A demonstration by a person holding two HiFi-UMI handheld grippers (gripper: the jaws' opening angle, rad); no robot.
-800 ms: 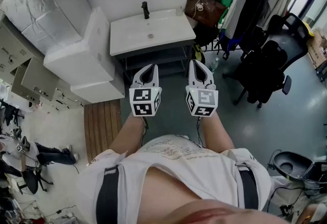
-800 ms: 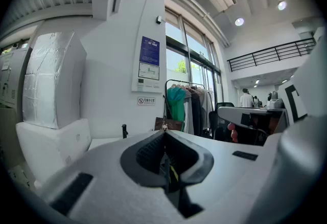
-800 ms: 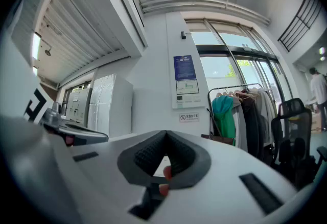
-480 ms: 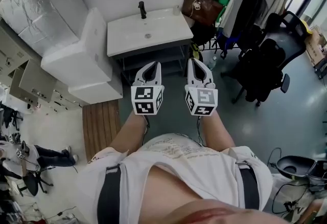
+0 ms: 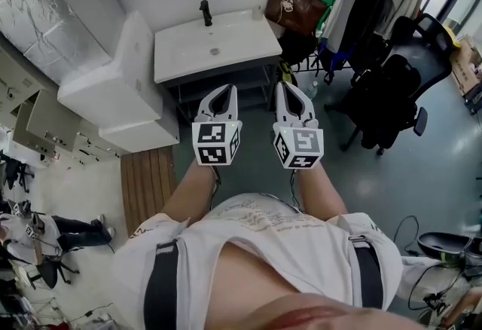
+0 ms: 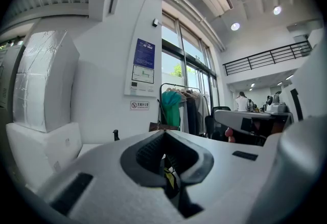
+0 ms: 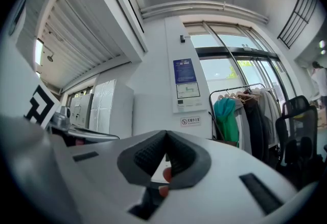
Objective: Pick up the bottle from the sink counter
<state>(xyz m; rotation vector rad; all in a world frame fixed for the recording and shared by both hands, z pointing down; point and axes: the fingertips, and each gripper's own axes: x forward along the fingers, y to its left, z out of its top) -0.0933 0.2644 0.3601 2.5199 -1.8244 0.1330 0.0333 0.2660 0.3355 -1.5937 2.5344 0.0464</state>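
White sink counter (image 5: 177,65) well ahead. Bottle (image 5: 259,12), seemingly upright, on back right corner: 11 o'clock from right gripper (image 5: 285,86), 1 o'clock from left gripper (image 5: 226,89). Both closed, empty; right looks marginally nearer.

Two claws (image 5: 227,87) (image 5: 281,85), one sink (image 5: 245,46), one tap (image 5: 205,13), one brown bag (image 5: 295,10)

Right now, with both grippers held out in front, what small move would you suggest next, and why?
Probably a step forward toward the sink counter. The left gripper and the right gripper are both shut with nothing between their jaws, and the counter with its black faucet lies well beyond their tips, likely out of reach.
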